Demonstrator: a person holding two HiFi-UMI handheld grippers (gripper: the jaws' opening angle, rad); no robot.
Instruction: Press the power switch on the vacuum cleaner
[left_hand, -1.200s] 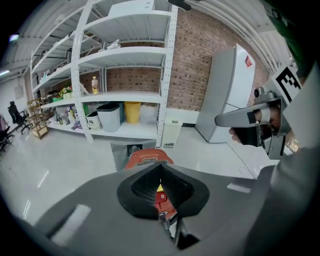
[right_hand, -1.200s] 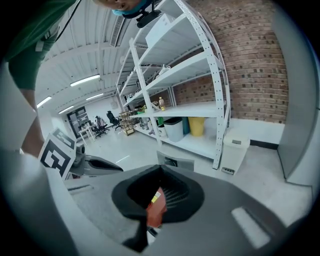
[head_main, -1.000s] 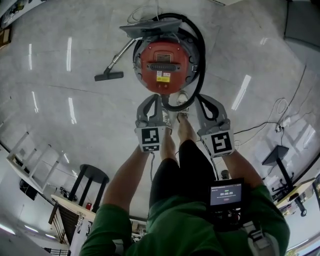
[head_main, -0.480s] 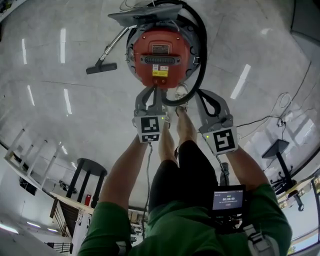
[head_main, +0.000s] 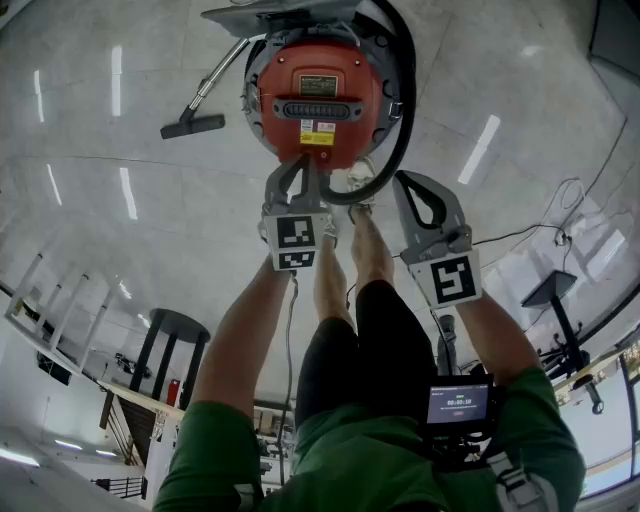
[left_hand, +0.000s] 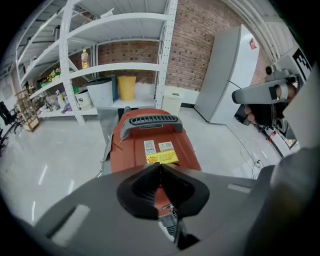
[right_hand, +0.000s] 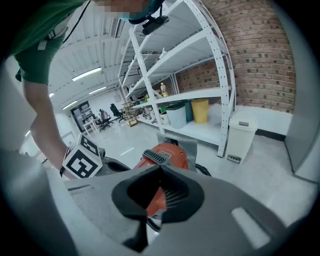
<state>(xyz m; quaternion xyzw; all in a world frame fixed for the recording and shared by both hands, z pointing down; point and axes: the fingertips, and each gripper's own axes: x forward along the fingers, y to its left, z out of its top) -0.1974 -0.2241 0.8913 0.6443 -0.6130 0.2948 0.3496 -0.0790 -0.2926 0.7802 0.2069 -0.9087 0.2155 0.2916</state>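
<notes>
A: Vacuum cleaner (head_main: 315, 95) is noted on the floor (head_main: 520, 90), directly ahead. Left gripper (head_main: 300, 165), jaws closed together on nothing, is held at its near edge. Right gripper (head_main: 406, 180), likewise closed and empty, is held beside the hose (head_main: 404, 110).

B: The switch cannot be made out. Once located, it is best pressed squarely with closed tips, clear of the hose.

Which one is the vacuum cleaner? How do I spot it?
Look at the shiny grey floor, just past the person's legs. The vacuum cleaner is the round tub with a black hose curling round it. Unlike the thin dark brush head beside it, it's big, red and wears a yellow sticker.
</notes>
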